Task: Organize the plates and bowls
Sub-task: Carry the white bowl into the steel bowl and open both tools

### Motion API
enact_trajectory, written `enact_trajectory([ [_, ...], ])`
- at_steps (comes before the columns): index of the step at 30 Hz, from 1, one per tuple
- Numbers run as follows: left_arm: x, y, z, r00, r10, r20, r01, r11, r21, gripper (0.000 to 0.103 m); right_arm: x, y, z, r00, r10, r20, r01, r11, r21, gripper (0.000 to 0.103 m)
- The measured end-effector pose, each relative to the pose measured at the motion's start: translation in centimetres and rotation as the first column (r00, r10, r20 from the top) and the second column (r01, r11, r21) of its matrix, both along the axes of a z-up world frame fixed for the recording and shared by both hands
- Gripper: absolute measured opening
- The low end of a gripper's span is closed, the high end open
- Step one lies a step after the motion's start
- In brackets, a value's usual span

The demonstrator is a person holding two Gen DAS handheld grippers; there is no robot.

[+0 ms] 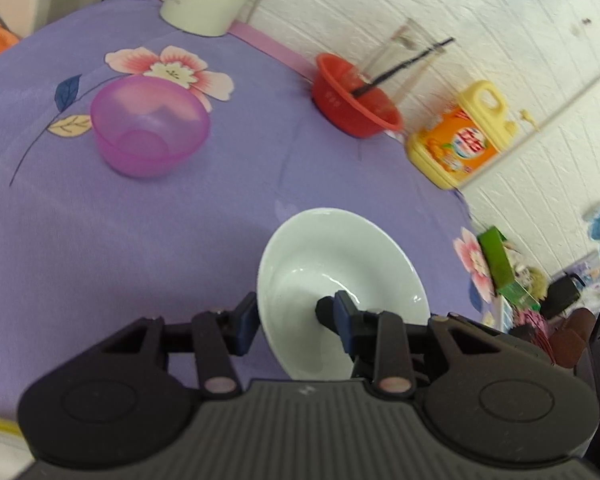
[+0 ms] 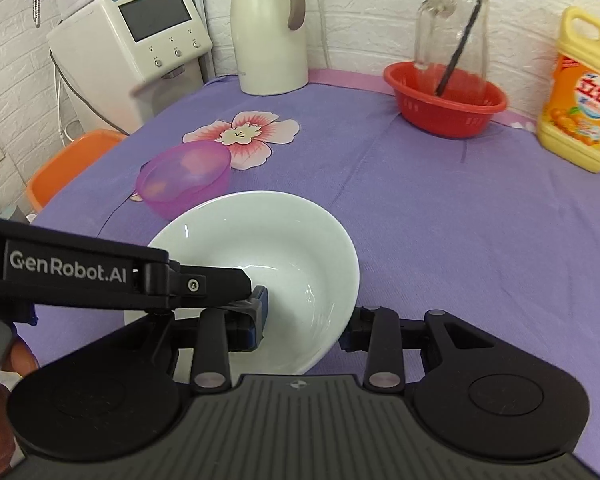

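A: Two grippers on one white bowl (image 2: pixel 268 256). Left gripper (image 1: pixel 296 316) straddles the near-left rim, one finger outside the wall, the other inside the bowl; looks pinched on the wall, though I can't see actual contact at the pads.

B: And the right gripper (image 2: pixel 304 320)?

A: Same idea on the opposite side: left finger inside, right finger outside past the rim. Wide gap, so spread around the wall, not visibly pressing. The left gripper's arm crosses in from the left of that view.

B: Step?

A: Judging by this, picking up or handing over the white bowl, which sits tilted right at the fingertips. The purple bowl (image 2: pixel 186 178) is just beyond it, ahead and left. Likely next move: one gripper takes a firm hold, lifts, then nests or places the bowl beside the purple one. Needs a firm rim pinch; glazed ceramic could slip.

B: Text?

A: "GenRobot.AI" on the left gripper's arm. Farther ahead left, a white water dispenser (image 2: pixel 140 40) with a brand starting "vim", rest too small. Far right, a yellow detergent bottle (image 2: pixel 580 92) with a Chinese-character logo. A red basket (image 2: pixel 444 100) holding a glass jar sits ahead right, a cream jug (image 2: pixel 270 36) straight ahead, all on a purple floral tablecloth (image 2: pixel 440 220).
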State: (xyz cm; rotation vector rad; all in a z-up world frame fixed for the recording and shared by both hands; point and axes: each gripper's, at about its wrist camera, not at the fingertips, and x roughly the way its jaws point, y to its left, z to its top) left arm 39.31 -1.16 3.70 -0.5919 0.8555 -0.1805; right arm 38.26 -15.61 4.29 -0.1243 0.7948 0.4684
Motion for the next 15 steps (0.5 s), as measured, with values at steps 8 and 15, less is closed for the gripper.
enact_trajectory([
  [8,-8.5,-4.9,0.8,0.992,-0.121,0.039,0.121,0.993,0.002,0.032,-9.2,-4.6,1.2,0.994,-0.093,0.05,0.094,0.995,-0.016,0.063],
  [15,-14.0,-8.6,0.1,0.972,-0.23,0.041,0.229,0.973,0.025,0.032,-16.4,-8.1,0.4,0.978,-0.198,0.07,0.198,0.98,0.003,0.063],
])
